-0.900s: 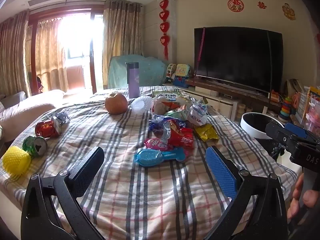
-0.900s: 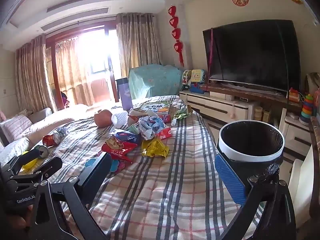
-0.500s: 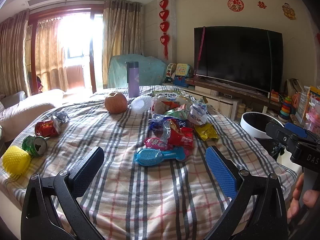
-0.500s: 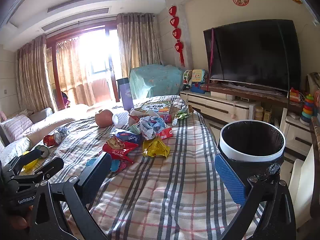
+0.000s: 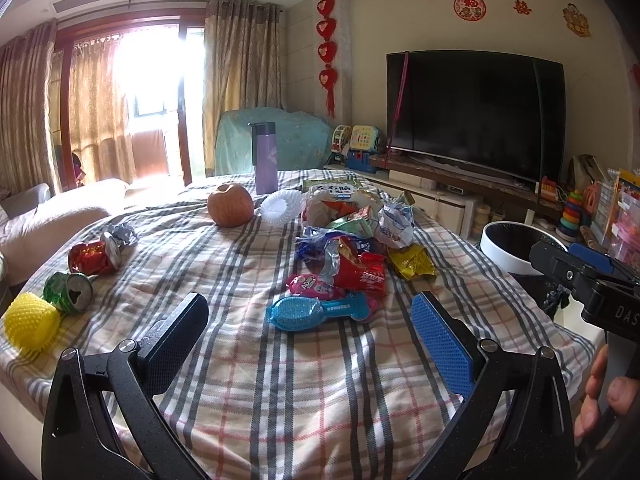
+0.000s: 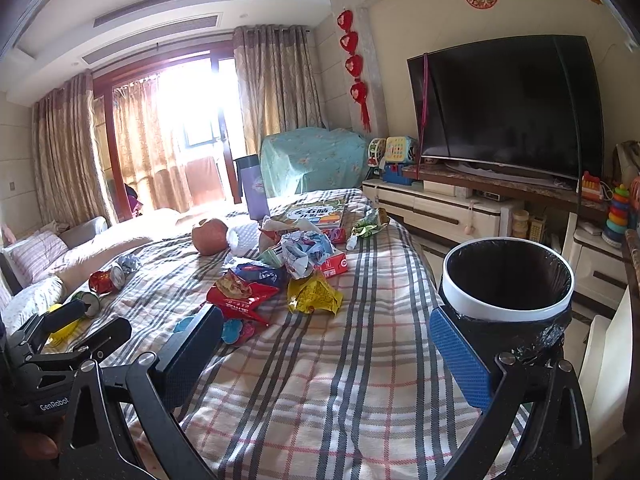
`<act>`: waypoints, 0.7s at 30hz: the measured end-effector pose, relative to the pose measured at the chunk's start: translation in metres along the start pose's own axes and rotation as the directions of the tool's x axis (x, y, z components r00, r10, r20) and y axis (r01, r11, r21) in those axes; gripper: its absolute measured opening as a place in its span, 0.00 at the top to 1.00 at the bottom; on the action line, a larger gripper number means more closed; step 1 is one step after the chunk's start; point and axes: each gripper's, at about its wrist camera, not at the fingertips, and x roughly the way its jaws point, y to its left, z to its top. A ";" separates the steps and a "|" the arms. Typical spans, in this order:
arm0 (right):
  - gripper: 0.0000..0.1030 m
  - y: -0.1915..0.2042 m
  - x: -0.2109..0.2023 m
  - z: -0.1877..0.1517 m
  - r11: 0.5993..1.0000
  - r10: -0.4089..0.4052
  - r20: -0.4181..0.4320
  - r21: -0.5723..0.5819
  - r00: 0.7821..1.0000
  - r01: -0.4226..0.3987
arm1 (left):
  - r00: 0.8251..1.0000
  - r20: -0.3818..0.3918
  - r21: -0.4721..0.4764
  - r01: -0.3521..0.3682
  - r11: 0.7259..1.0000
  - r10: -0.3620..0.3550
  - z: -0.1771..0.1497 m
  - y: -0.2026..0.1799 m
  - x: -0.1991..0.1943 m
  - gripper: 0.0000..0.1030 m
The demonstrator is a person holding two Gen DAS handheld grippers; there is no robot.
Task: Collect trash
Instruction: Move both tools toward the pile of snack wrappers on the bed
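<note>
Checked cloth (image 5: 280, 392) covers the table, and both tools hang low over its near edge. The left gripper (image 5: 310, 338) has its jaws wide open with nothing between them. The right gripper (image 6: 326, 354) is wide open too and holds nothing.

Closest to the left gripper lies a blue wrapper (image 5: 316, 312), flat on the cloth. I think this is the best first pick. To do it well, come down so one pad goes on each side of it, then squeeze gently, because a thin wrapper can slip away or the cloth can get pinched too.

Just behind it is the pile of snack wrappers (image 5: 352, 248), with a red one (image 6: 240, 298) and a yellow one (image 6: 314, 294) at the front. The trash bin (image 6: 508, 280) with its black bag stands just beside the table's right edge, close to the right gripper, so it is a short trip.

Off to the left lie a yellow foam net (image 5: 30, 324), a green can (image 5: 68, 292) and a red can (image 5: 94, 256), well apart from the pile.

Farther back sit an apple (image 5: 230, 210), a white foam net (image 5: 280, 208) and a purple bottle (image 5: 264, 156). The bottle stands up and could tip if bumped.
</note>
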 end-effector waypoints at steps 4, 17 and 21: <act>0.00 0.004 0.004 -0.004 1.000 0.000 -0.008 0.002 1.000 0.000 | 1.000 0.001 0.003 0.002 1.000 -0.002 0.001 -0.001 0.000 0.00; 0.00 -0.010 0.021 -0.011 1.000 0.016 -0.088 0.014 0.996 -0.015 | 1.000 -0.009 0.021 0.010 1.000 -0.009 -0.003 0.004 0.013 0.00; 0.00 -0.011 0.034 -0.013 1.000 0.019 -0.140 0.011 0.990 -0.018 | 1.000 -0.005 0.014 0.010 1.000 -0.010 -0.003 0.007 0.027 0.00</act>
